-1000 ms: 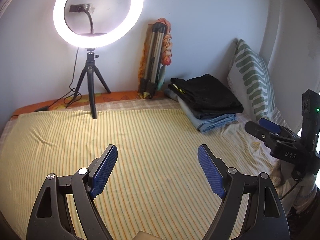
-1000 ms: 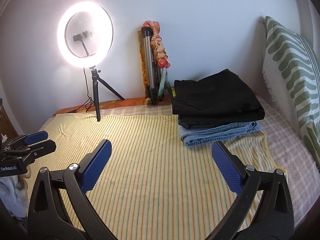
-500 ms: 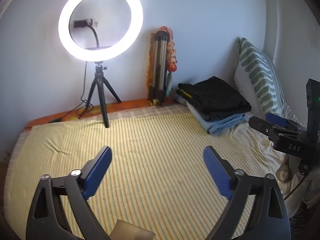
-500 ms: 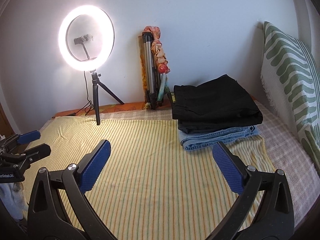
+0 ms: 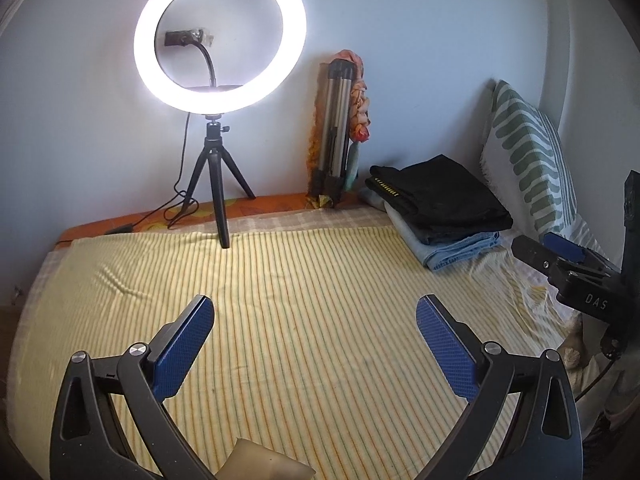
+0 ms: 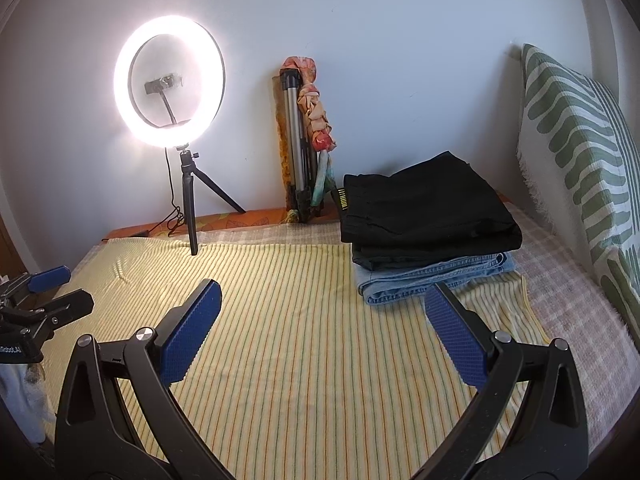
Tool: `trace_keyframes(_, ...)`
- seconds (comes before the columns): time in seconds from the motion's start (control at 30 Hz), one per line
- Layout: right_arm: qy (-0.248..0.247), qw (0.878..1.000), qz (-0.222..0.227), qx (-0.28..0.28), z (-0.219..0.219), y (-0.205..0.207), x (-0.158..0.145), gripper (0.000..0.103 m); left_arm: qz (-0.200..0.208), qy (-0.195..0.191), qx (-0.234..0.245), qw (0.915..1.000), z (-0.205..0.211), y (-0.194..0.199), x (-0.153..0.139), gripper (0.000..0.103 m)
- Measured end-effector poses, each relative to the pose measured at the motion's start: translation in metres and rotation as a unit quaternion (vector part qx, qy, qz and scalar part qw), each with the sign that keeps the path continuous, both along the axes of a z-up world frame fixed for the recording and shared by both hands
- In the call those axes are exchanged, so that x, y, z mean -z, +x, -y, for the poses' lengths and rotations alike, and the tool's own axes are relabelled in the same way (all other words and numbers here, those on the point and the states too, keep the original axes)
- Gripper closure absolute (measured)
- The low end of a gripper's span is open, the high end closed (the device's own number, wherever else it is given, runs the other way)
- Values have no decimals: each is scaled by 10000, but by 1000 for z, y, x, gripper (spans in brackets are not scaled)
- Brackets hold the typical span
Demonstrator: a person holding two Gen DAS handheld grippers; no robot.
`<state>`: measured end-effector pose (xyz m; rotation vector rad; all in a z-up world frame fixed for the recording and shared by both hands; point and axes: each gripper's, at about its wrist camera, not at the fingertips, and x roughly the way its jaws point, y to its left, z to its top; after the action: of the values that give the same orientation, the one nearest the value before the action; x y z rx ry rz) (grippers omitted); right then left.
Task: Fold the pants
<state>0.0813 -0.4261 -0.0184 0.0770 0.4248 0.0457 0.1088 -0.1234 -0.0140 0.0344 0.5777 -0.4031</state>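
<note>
Pants (image 6: 428,216) sit folded, stacked, untouched; your left gripper (image 5: 316,344) and right gripper (image 6: 324,328) hover level above the bedsheet (image 5: 300,280), fingers spread wide.

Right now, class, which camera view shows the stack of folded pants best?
The right wrist view: the stack of folded pants sits nearer and larger, layers distinct. The left wrist view shows it smaller, off to the right.

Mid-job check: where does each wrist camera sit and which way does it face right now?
Left wrist view: on the left gripper, above the striped sheet, facing the wall; its own open fingers show, with the right gripper at right.
Right wrist view: on the right gripper, further right, facing the same wall; its open fingers show, left gripper at left.
Both share the ring light, folded pants and pillow.
</note>
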Motion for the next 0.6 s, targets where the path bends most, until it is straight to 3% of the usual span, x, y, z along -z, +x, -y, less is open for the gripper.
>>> trace_keyframes(0.6, -26, 10000, 61, 62, -2, -3, -1, 0, 98, 211, 7, 9997, 3, -4, -1, 2)
